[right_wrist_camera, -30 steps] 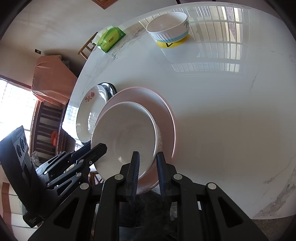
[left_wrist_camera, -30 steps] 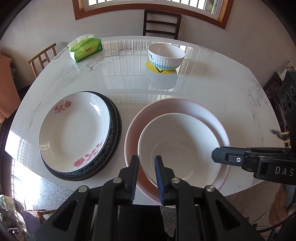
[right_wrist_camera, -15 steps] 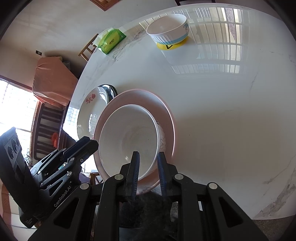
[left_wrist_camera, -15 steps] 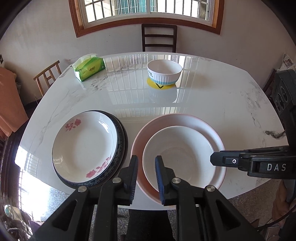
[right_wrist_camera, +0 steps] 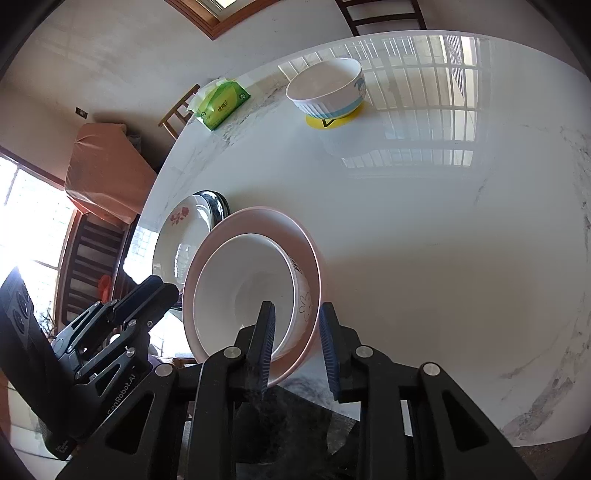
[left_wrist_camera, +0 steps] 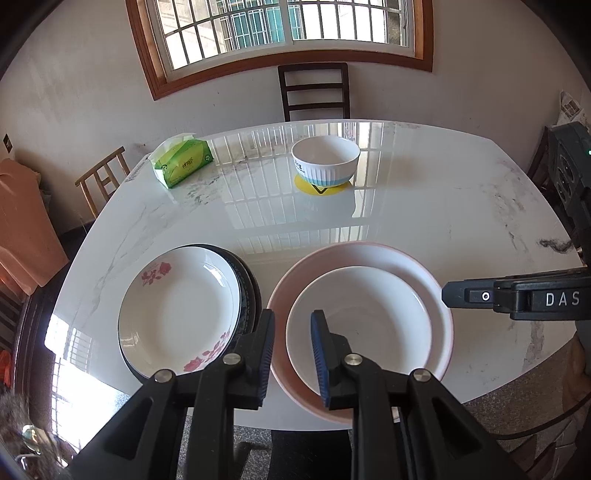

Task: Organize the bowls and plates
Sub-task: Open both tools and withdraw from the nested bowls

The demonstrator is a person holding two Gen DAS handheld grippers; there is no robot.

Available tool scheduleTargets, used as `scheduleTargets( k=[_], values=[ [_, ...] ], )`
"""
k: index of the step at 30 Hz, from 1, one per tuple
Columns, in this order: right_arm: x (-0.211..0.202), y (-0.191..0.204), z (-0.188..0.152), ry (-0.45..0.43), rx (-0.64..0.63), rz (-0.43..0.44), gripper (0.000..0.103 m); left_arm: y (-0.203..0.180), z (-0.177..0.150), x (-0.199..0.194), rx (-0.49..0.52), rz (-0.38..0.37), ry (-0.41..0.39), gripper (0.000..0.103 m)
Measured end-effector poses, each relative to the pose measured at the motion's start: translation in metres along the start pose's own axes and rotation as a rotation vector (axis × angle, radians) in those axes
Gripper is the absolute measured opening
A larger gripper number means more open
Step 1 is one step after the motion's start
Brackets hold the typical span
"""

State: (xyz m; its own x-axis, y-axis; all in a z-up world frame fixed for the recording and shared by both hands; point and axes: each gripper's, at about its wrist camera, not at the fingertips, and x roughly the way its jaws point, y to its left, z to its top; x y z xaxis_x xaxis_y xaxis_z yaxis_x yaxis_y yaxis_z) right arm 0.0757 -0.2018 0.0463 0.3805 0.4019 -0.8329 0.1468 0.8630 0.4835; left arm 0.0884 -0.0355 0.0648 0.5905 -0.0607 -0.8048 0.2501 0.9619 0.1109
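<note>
Right wrist: right gripper [right_wrist_camera: 295,343] opening around white bowl's [right_wrist_camera: 236,291] rim.

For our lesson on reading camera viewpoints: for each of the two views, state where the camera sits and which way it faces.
Left wrist: on the left gripper, looking down across the table toward the window; right gripper's tip at the right.
Right wrist: on the right gripper, jaws opening about the white bowl rim, facing the table's far side; left gripper at lower left.
Shared: white bowl in pink plate, floral plate, ribbed bowl, tissue pack.
</note>
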Motion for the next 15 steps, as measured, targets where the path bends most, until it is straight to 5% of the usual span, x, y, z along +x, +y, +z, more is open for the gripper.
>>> scheduleTargets(
  k=[3,10,15],
  values=[
    [0.001,-0.006,0.001,-0.006,0.007,-0.009,0.031,0.000,0.001,0.003,0.006,0.002,0.005,0.026],
    [0.005,-0.024,0.005,-0.013,0.031,-0.058,0.043,0.004,0.008,0.004,0.006,-0.025,-0.021,0.057],
    [0.004,-0.036,0.013,-0.031,0.045,-0.113,0.065,-0.005,0.015,0.000,0.076,-0.061,-0.042,0.058]
  ],
)
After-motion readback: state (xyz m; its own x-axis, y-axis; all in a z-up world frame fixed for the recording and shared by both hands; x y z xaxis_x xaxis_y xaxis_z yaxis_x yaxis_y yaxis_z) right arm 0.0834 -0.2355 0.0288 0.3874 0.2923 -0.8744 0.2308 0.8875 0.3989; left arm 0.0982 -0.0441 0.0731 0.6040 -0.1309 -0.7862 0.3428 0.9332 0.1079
